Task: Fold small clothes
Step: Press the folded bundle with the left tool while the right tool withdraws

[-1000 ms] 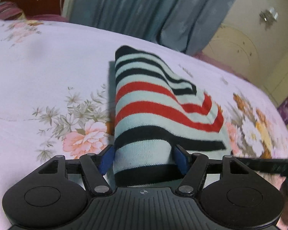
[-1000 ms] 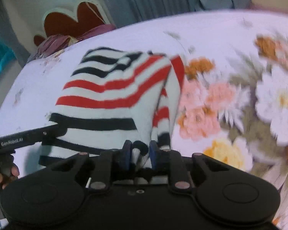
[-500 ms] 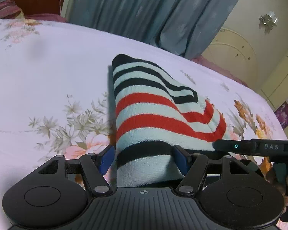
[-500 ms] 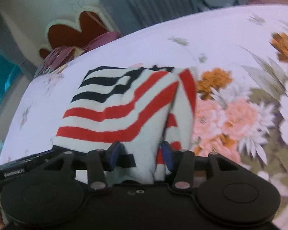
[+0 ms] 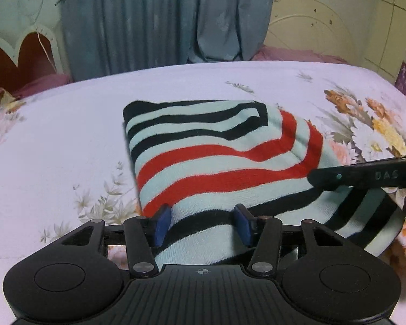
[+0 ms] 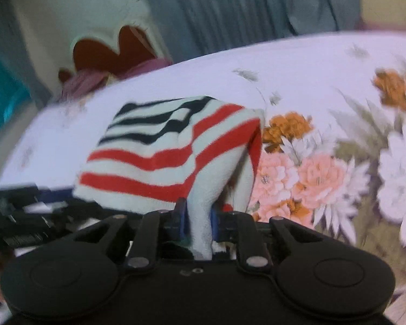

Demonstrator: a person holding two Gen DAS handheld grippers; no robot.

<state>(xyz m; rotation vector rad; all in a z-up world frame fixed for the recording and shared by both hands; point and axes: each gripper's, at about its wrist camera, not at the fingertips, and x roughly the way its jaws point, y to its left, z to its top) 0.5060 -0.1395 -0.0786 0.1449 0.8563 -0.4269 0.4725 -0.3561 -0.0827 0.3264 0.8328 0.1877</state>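
Legible writing: my right gripper's body, crossing the right edge of the left wrist view, carries a small lit dot and the letters "DA" followed by a character I cannot make out. The white lettering on the left unit in the right wrist view is blurred beyond reading.

My left gripper (image 5: 203, 220) stands wide apart, blue pads (image 5: 161, 223) on either side of the striped knit garment (image 5: 216, 159); the cloth passes between them, and I cannot confirm that either pad presses it.

My right gripper (image 6: 199, 220) is clenched narrow on a bunched white fold of the same garment (image 6: 162, 151), fabric filling the gap between its blue pads (image 6: 180, 216).

The garment is pale mint-white with black bands at its far end and near hem, and two red bands across the middle. It lies directly ahead of both claws on the floral bedsheet (image 5: 54, 140), its near edge lifted into them. From the right claw, its right side hangs in a loose vertical fold above the sheet's pink flowers.
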